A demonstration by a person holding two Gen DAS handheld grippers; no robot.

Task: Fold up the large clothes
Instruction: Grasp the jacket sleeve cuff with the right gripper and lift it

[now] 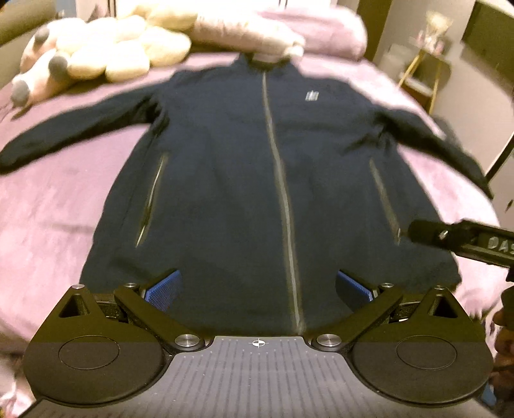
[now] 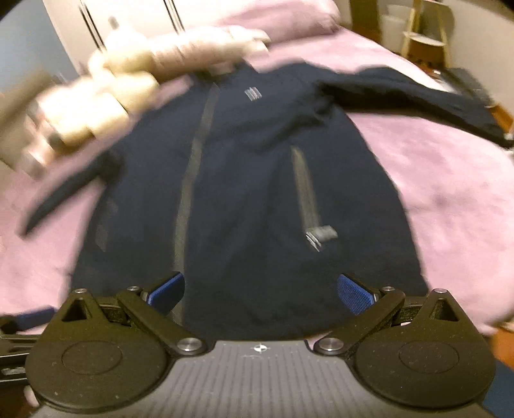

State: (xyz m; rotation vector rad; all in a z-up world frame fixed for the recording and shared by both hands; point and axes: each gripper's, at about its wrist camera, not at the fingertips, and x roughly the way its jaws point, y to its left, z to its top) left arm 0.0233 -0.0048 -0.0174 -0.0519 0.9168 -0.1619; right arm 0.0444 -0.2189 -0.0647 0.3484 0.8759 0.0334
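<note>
**A:** Where is your left gripper (image 1: pixel 257 289) sitting?

**B:** Low at six o'clock in its own view, aimed straight up the dark navy jacket (image 1: pixel 244 180). Your jaws stand wide apart, blue pads (image 1: pixel 162 291) splayed to either side with nothing between them. The jacket hem lies just under and ahead of the fingertips, and the front zipper (image 1: pixel 282 205) runs from six towards twelve, a little right of your centre line.

**A:** And the jacket itself?

**B:** It lies flat, front up, on the pink bedspread (image 1: pixel 51 205), collar at twelve o'clock, sleeves spread out towards nine and three. A small white chest logo (image 1: pixel 311 95) sits at about one o'clock. Slanted pocket zips show on both sides of the body.

**A:** What about your right gripper (image 2: pixel 260 292)?

**B:** Same pose: level, pointing along the garment from the hem end, jaws wide, gripping nothing. From its camera the jacket (image 2: pixel 250 199) fills the middle, the zipper (image 2: pixel 189 180) leaning towards eleven o'clock, and a pocket pull tab (image 2: pixel 321 234) lies at about two o'clock from the fingertips. In the left view you see part of that right tool's black body at three o'clock, over the jacket's side edge.

**A:** Anything near the collar?

**B:** Cream and pink plush toys (image 1: pixel 96 54) at ten to eleven o'clock, and a pink pillow (image 1: pixel 289 29) at twelve. Both views are blurred, so finer detail cannot be told.
</note>
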